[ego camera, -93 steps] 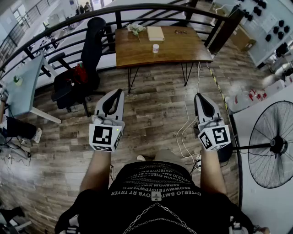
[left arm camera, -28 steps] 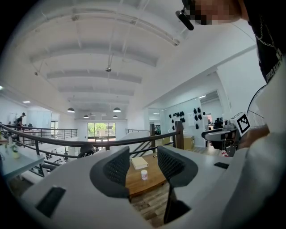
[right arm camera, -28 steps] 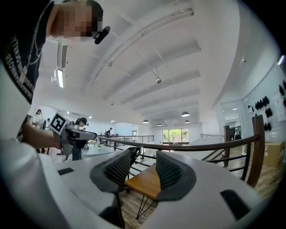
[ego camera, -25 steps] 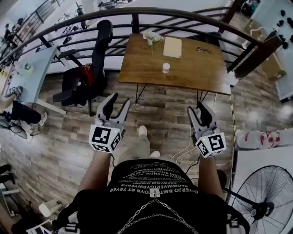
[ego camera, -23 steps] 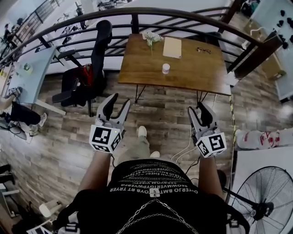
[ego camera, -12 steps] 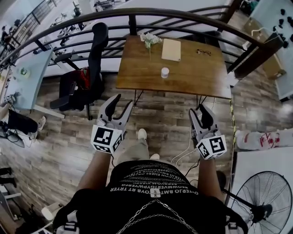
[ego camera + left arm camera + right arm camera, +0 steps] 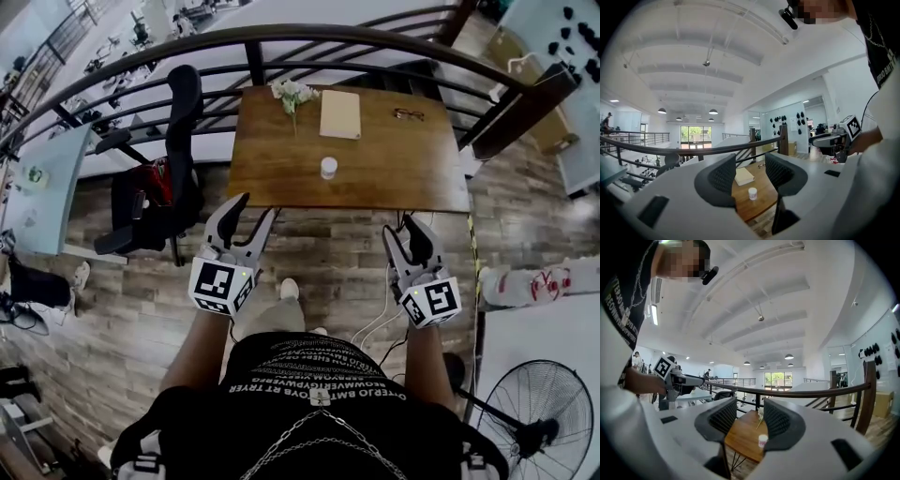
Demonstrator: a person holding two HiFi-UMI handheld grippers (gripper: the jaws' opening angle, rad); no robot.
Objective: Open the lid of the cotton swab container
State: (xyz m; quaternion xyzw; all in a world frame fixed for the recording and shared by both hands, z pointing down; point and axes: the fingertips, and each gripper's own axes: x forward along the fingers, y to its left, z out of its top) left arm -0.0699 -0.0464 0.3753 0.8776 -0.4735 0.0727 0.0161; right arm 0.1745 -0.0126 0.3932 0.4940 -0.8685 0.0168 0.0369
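The brown wooden table (image 7: 403, 159) is shown drawn closer than a second earlier, its near edge now just ahead of both grippers, as the approach is made across the grey-brown plank floor (image 7: 328, 246). The left gripper (image 7: 255, 208) is held with its ribbed black jaws parted and nothing grasped. Framed in the gap, well beyond the tips, is the small white cylindrical cotton swab container (image 7: 328, 167); it appears closed, though it is too small for that to be certain. The right gripper (image 7: 403, 230) is likewise released and empty, with the same container sighted low by its right jaw, far off.

Outward from the tips, the container is found upright near the middle of the tabletop, ahead of the two grippers and roughly between them. Past it, toward the far edge, a cream rectangular notebook (image 7: 339, 114), a sprig of white flowers (image 7: 289, 91) and a pair of spectacles (image 7: 408, 114) are laid out, backed by a dark curved metal railing (image 7: 375, 37). A black office chair (image 7: 155, 187) is parked left of the left gripper.

The approach is judged unfinished: the container remains out of reach, and neither body nor lid has been taken.
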